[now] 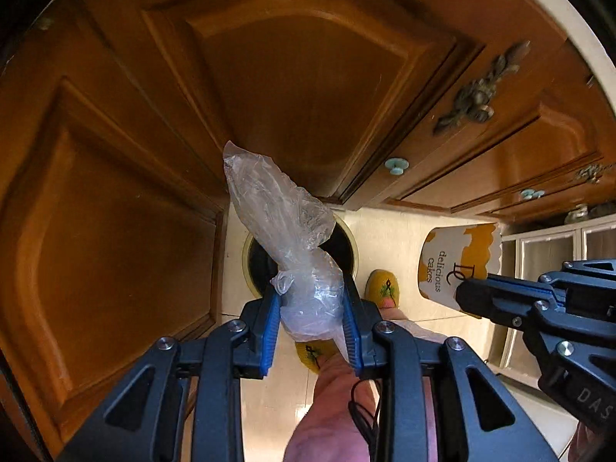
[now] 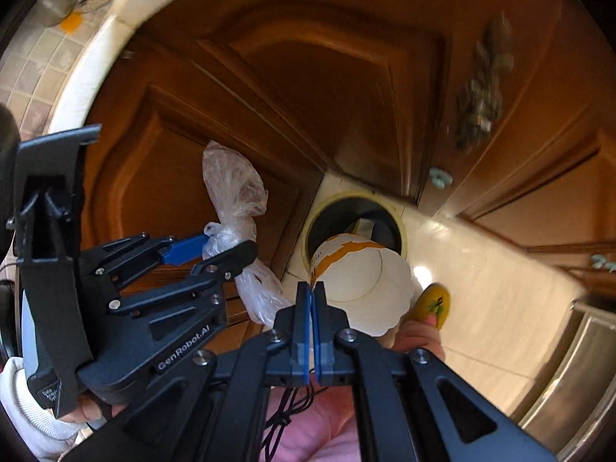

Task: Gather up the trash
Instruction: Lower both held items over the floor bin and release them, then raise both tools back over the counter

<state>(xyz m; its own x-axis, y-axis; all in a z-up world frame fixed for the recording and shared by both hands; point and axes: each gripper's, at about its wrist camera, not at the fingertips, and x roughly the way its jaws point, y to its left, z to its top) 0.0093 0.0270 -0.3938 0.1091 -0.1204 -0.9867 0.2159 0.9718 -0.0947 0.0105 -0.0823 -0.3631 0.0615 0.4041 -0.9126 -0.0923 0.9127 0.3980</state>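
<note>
The plastic bag (image 1: pixel 288 238) is pinched in my left hand-held gripper (image 1: pixel 312 319), hanging over the bin (image 2: pixel 400 227) on the floor (image 2: pixel 481 288); the paper cake box (image 2: pixel 362 281) is pinched by its rim in my right hand-held gripper (image 2: pixel 312 304), tipped above the same opening. I judge it best to bring each piece squarely over the dark mouth before letting go. The bag is clear, crumpled and twisted; the box is white with orange patches
</note>
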